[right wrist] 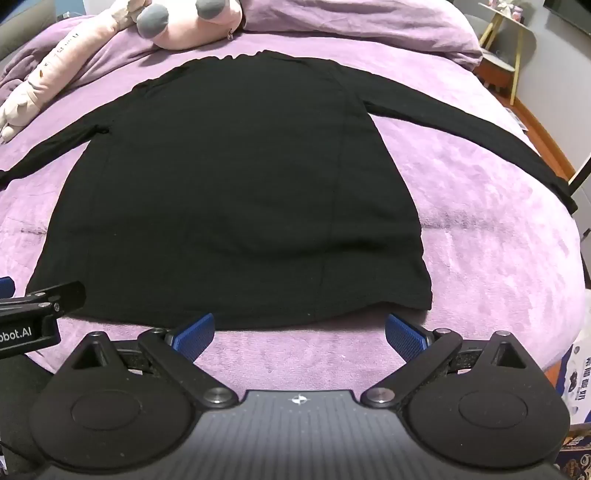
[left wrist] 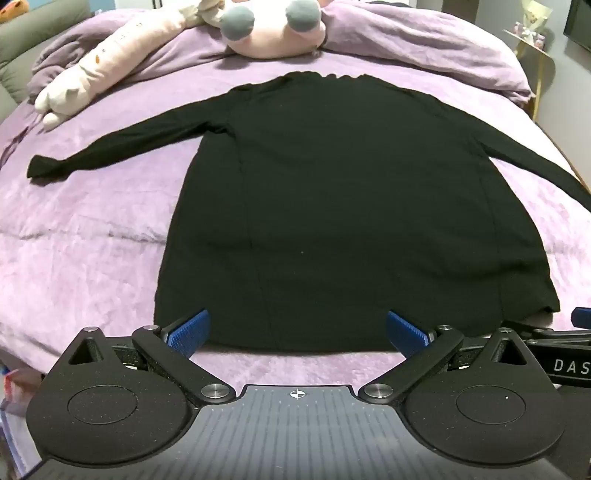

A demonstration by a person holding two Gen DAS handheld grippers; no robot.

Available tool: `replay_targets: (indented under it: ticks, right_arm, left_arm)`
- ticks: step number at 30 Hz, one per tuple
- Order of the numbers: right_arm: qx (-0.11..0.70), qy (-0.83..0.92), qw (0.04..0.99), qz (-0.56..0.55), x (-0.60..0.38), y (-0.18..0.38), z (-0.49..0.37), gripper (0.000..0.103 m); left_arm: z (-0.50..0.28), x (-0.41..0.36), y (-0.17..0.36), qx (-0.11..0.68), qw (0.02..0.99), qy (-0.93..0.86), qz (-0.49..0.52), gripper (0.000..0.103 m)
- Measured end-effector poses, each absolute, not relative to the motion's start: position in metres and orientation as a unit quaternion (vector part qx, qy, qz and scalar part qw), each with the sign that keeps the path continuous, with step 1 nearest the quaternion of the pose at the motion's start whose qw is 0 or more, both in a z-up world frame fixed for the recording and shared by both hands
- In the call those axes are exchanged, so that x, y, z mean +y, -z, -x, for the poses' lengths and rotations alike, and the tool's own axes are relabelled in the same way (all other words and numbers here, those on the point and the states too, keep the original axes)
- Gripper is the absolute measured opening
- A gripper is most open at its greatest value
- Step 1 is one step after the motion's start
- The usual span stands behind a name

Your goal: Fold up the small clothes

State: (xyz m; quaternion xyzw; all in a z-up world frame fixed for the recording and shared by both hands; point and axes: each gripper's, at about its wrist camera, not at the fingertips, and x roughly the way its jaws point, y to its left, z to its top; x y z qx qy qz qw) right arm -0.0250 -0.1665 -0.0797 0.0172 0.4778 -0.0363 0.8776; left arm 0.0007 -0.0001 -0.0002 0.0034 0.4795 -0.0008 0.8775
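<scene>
A black long-sleeved top (left wrist: 332, 206) lies flat on a purple bed cover (left wrist: 92, 236), collar far, hem near, both sleeves spread out sideways. It also shows in the right wrist view (right wrist: 229, 192). My left gripper (left wrist: 297, 330) is open, its blue pads (left wrist: 188, 330) hovering at the hem's left half. My right gripper (right wrist: 299, 332) is open just short of the hem's right half, holding nothing. Each gripper's edge shows in the other's view: the right gripper (left wrist: 561, 354) and the left gripper (right wrist: 33, 317).
A pink plush toy (left wrist: 266, 29) and a long cream plush (left wrist: 107, 62) lie at the far end of the bed. A bunched purple duvet (left wrist: 424, 40) sits at the far right. A small side table (right wrist: 506, 40) stands beyond the bed's right edge.
</scene>
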Motion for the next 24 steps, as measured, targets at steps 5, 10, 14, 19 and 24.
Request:
replay_targets:
  ticks: [5, 10, 14, 19, 24]
  right_arm:
    - [0.476, 0.037, 0.879, -0.017, -0.1664, 0.0796, 0.0252, 0.099]
    - [0.474, 0.04, 0.88, -0.017, -0.1645, 0.0819, 0.0263, 0.099]
    - [0.475, 0.039, 0.879, -0.018, -0.1648, 0.0823, 0.0271, 0.099]
    - [0.476, 0.038, 0.878, -0.019, -0.1662, 0.0829, 0.0258, 0.099]
    - [0.479, 0.037, 0.877, -0.019, -0.167, 0.0844, 0.0246, 0.099]
  left_arm:
    - [-0.0011, -0.0008, 0.0006, 0.476, 0.88, 0.0, -0.003, 0.103]
    - [0.0023, -0.0051, 0.0012, 0.475, 0.88, -0.002, -0.003, 0.103]
    - [0.0018, 0.0006, 0.0008, 0.477, 0.879, 0.0, 0.003, 0.103]
    - [0.0022, 0.0006, 0.0006, 0.475, 0.88, 0.0, 0.004, 0.103]
    - [0.0021, 0.0005, 0.0003, 0.476, 0.88, -0.001, 0.005, 0.103]
